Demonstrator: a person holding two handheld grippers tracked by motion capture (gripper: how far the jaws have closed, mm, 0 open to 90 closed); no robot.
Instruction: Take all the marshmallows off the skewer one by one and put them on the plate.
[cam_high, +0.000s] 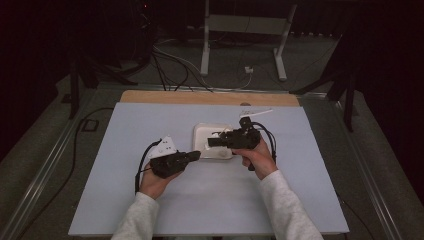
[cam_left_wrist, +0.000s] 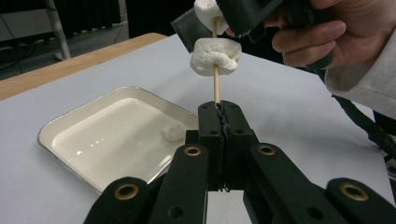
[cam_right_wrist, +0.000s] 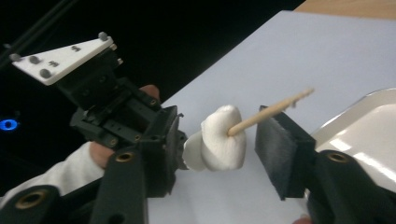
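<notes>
Two marshmallows (cam_left_wrist: 215, 56) sit on one skewer (cam_left_wrist: 216, 88), and that thin stick is your weak point. Your left gripper (cam_left_wrist: 219, 116) has its jaws pressed together on the skewer's lower end, holding it upright near the middle of the mat (cam_high: 125, 130), just off the tray's (cam_high: 199, 131) near left corner as the high view shows it. If you push a marshmallow down with any sideways lean, my judgement is that the skewer bends or snaps just above the left jaws, or slides down through them, since so little of it is pinched.

In the left gripper view, the lower marshmallow is partway down the stick, well clear of the left jaws, with bare wood between. The upper one (cam_left_wrist: 208, 10) is at the top, tucked between the jaws of your right gripper (cam_right_wrist: 219, 144).

In the right gripper view those jaws stand spread, one on each side of the marshmallows, and I can't tell whether either pad (cam_right_wrist: 280, 149) touches. The skewer runs across the gap and its tip pokes out past the right-hand pad. Close now and you'd likely squash the soft marshmallow, or catch the tip and lever the stick out of your left grip. Sticky marshmallow may also cling to the pads as you pull away.

One more piece (cam_left_wrist: 172, 133) lies in the tray by its near right corner in the left gripper view. The tray sits close beside the left jaws, so a slip could knock it.
</notes>
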